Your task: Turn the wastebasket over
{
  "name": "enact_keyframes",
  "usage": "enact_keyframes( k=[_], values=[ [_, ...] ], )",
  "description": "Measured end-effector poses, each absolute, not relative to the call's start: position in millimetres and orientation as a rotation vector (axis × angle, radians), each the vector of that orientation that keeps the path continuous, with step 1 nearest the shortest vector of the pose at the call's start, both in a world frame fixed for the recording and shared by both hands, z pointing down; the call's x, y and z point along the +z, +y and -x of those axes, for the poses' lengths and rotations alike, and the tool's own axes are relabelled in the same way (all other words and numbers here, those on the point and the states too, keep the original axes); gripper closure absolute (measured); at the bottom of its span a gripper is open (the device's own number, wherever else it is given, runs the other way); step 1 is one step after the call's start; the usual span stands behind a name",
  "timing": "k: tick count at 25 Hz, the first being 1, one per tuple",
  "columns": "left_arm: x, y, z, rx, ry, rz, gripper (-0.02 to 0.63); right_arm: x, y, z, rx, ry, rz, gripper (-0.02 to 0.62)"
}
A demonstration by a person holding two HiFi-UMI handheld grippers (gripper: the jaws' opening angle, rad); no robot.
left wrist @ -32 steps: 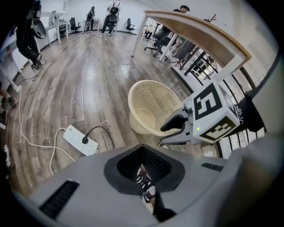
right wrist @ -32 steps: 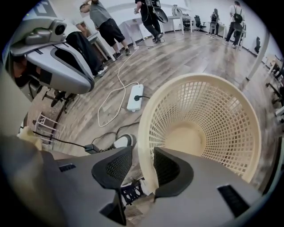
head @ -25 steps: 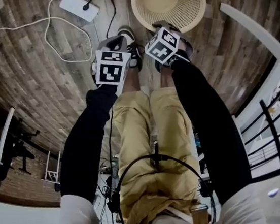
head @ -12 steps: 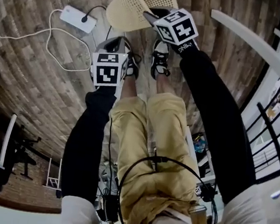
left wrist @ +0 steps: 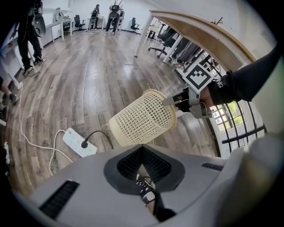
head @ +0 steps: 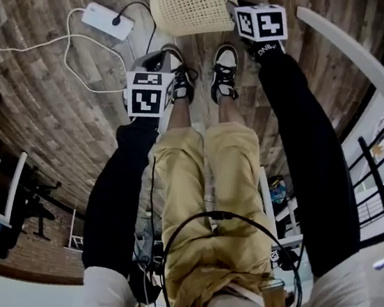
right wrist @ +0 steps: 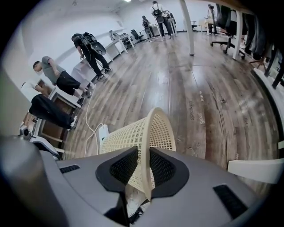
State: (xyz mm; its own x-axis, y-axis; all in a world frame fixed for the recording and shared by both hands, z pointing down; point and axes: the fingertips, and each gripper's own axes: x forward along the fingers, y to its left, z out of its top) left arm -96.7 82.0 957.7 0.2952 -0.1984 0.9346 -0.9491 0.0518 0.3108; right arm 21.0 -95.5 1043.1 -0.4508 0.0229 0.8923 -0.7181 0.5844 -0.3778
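Note:
The cream mesh wastebasket (head: 194,5) hangs tilted on its side above the wooden floor, its base toward the left in the head view. My right gripper (head: 233,9) is shut on its rim (right wrist: 147,146); the rim runs between the two dark pads. Those jaws have just been opening a little, with the rim still between them. In the left gripper view the wastebasket (left wrist: 144,119) shows with the right gripper (left wrist: 174,101) at its mouth edge. My left gripper (head: 158,62) stays low near the person's left shoe, open, with nothing between its jaws (left wrist: 143,162).
A white power strip (head: 108,21) with trailing cables lies on the floor left of the basket. The person's shoes (head: 223,73) stand just below it. A white desk edge (head: 360,48) and black railing lie to the right. People (right wrist: 91,48) stand far off.
The basket went from standing mouth-up on the floor to being lifted and tipped onto its side. The right gripper rolled and swung right with the rim. The left gripper stayed put.

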Motion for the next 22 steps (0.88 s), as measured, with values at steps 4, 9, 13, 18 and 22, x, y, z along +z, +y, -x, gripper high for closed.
enact_keyframes(
  k=[4, 9, 13, 18, 22],
  values=[
    [952.7, 72.3, 102.5, 0.823, -1.168, -1.413, 0.604, 1035.2, -103.5, -20.4, 0.893, -1.852, -0.588, 0.503],
    [923.7, 50.3, 101.9, 0.82, -1.18, -1.457, 0.604, 982.8, -118.3, -22.1, 0.767, -1.911, -0.575, 0.48],
    [856.7, 16.5, 101.1, 0.744, -1.24, -1.524, 0.604, 872.5, -139.1, -21.4, 0.564, -2.075, -0.624, 0.493],
    [719.6, -37.7, 122.7, 0.606, -1.357, -1.612, 0.604, 687.1, -144.8, -5.8, 0.45, -2.304, -0.641, 0.574],
    [588.4, -60.6, 134.9, 0.528, -1.419, -1.705, 0.604, 540.0, -142.4, -0.4, 0.411, -2.409, -0.691, 0.574]
  ],
)
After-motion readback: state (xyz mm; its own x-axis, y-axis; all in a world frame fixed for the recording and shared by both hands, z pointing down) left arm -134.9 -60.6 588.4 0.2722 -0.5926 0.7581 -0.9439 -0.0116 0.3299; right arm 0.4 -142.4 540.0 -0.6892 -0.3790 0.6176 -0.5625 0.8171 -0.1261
